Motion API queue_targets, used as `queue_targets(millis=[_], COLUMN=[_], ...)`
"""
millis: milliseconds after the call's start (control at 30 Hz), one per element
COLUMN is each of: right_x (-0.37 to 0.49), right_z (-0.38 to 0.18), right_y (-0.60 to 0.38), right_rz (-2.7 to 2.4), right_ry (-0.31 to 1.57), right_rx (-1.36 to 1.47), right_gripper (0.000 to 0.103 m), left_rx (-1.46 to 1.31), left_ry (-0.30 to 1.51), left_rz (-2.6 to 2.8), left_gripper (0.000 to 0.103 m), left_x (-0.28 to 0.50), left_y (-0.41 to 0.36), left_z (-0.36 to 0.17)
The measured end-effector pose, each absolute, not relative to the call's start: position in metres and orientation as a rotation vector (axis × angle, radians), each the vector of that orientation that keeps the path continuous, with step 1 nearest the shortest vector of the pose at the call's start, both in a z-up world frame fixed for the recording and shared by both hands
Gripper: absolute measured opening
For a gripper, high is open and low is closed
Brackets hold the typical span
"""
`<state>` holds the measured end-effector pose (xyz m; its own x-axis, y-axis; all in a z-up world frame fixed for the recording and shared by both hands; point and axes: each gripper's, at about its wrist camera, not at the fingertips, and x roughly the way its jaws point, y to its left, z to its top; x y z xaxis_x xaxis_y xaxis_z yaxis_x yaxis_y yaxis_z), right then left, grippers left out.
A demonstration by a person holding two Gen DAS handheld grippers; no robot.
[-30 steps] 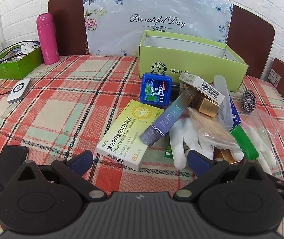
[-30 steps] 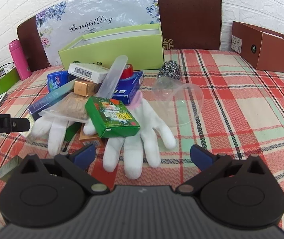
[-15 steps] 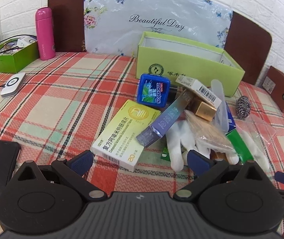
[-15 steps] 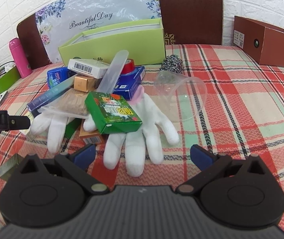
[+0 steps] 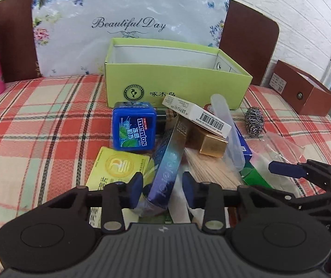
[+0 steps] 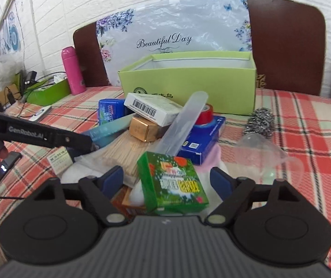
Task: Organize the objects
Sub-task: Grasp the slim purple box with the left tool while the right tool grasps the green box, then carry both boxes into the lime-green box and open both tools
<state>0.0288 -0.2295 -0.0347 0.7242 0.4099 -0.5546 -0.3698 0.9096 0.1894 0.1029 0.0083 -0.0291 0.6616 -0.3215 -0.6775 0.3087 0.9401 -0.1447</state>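
— While my left gripper (image 5: 163,188) straddles the long blue-and-teal box (image 5: 168,159), where does that box point?
— Its long axis runs away from me and a little right, the near end low between my pads, the far end propped up on the pile under the white barcode box (image 5: 197,117). My fingers (image 5: 136,188) stand just off its sides with gaps showing, so the gripper is released, not clamped.
— And your right one?
— My right gripper (image 6: 166,180) is spread wide too, its pads flanking the green box (image 6: 172,183), which lies tilted on the white glove (image 6: 137,192), touching neither finger.
— What else sits around?
— The Mentos tin (image 5: 133,126) is just left of the long box, the yellow medicine box (image 5: 116,170) beside it, and the lime-green open box (image 5: 177,78) stands behind the pile on the plaid bed cover (image 5: 37,127).
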Motion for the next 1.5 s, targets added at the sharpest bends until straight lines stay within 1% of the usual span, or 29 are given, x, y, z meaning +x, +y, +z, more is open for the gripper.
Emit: queue_targets(millis=[167,300,367,433,500,600,767,967,1100,1167,1233,1367,1500], right_x=[0.049,0.045,0.039,0.029,0.019,0.007,0.01,0.049,0.096,0.124,0.154,0.218,0.261], right_z=[-0.052,-0.055,-0.049,-0.04,-0.028,-0.008,0.031,0.064,0.072,0.068,0.061,0.037,0.009], right_y=[-0.248,-0.253,-0.252,-0.252,-0.252,-0.255,-0.263,-0.256,-0.245,-0.24,-0.232,-0.218,-0.208], right_rz=[0.467,0.47,0.468,0.471,0.482,0.491,0.493,0.482,0.448,0.418,0.369,0.282,0.229], right_ry=[0.723,0.718,0.701,0.675,0.649,0.602,0.483,0.372,0.356,0.362,0.378,0.464,0.557], right_rx=[0.204,0.246,0.224,0.197,0.173,0.153,0.139,0.064,0.029,0.01,-0.019,-0.043,-0.066], right_gripper=[0.076,0.066,0.064,0.063,0.063,0.063,0.063,0.062,0.062,0.062,0.062,0.062,0.062], left_rx=[0.027,0.016,0.013,0.008,-0.025,-0.075,-0.085,-0.159,-0.198,-0.162,-0.134,-0.155,-0.135], left_ry=[0.823,0.827,0.819,0.805,0.792,0.761,0.627,0.473,0.417,0.378,0.377,0.493,0.571], left_rz=[-0.363,-0.364,-0.357,-0.363,-0.395,-0.429,-0.456,-0.447,-0.445,-0.396,-0.362,-0.331,-0.319], left_gripper=[0.038,0.032,0.028,0.026,0.022,0.022,0.022,0.022,0.022,0.022,0.022,0.022,0.022], left_x=[0.125,0.125,0.12,0.111,0.102,0.089,0.081,0.107,0.144,0.163,0.189,0.241,0.269], left_y=[-0.003,-0.002,0.001,0.006,0.014,0.025,0.027,0.024,0.012,0.0,-0.011,-0.017,-0.022], left_z=[-0.042,-0.044,-0.041,-0.035,-0.025,-0.004,0.039,0.085,0.106,0.106,0.096,0.062,0.034])
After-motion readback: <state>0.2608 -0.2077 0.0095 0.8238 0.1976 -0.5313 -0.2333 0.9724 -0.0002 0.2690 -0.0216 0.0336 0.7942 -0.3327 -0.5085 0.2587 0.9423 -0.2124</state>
